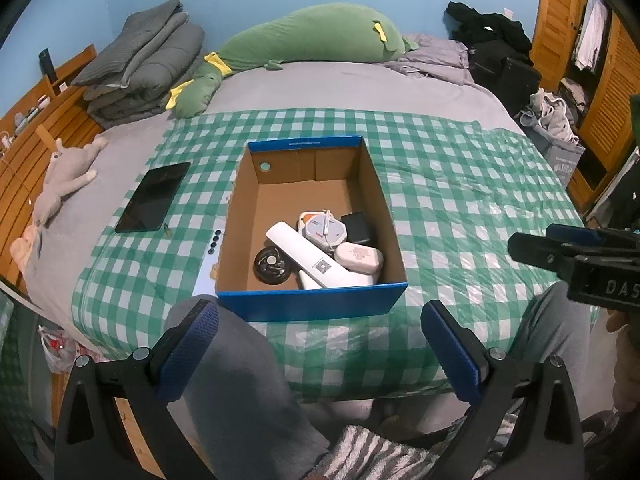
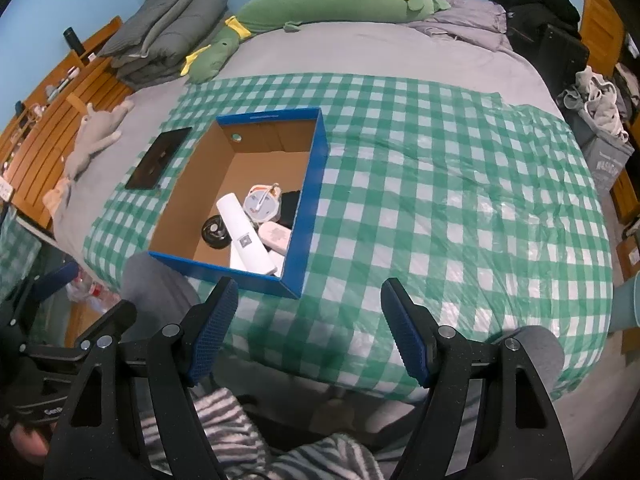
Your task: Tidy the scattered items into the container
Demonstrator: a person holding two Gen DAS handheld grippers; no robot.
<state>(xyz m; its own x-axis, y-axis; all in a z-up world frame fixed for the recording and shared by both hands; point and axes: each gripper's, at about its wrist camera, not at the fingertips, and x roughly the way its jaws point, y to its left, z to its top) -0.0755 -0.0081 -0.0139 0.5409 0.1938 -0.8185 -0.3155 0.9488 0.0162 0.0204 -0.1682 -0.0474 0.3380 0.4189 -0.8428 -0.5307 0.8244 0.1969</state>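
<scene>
The bed [image 1: 328, 84] is spread with a green checked cloth [image 1: 460, 184], and on it the blue-sided cardboard box [image 1: 312, 304] sits near the front edge. Both grippers hang back over the person's knees, short of the box: the left gripper [image 1: 320, 356] is spread wide and holds nothing, and so is the right gripper [image 2: 310, 332].

Inside the box already lie a long white device [image 1: 308, 254], a round white reel [image 1: 322, 229], a pale pink case [image 1: 358, 257], a black round tin [image 1: 272, 266] and a small black block [image 1: 358, 227].

Still out on the cloth are a dark tablet [image 1: 154, 202] left of the box, a pale flat thing with dark dots [image 1: 210, 254] tucked against the box's left wall, possibly a phone, and a tiny dark object [image 1: 166, 229] beside the tablet.

The left gripper is the natural one for these. I'd pinch the tablet across its short edge, lift it level, then lower it flat along the box's bare far floor.
</scene>
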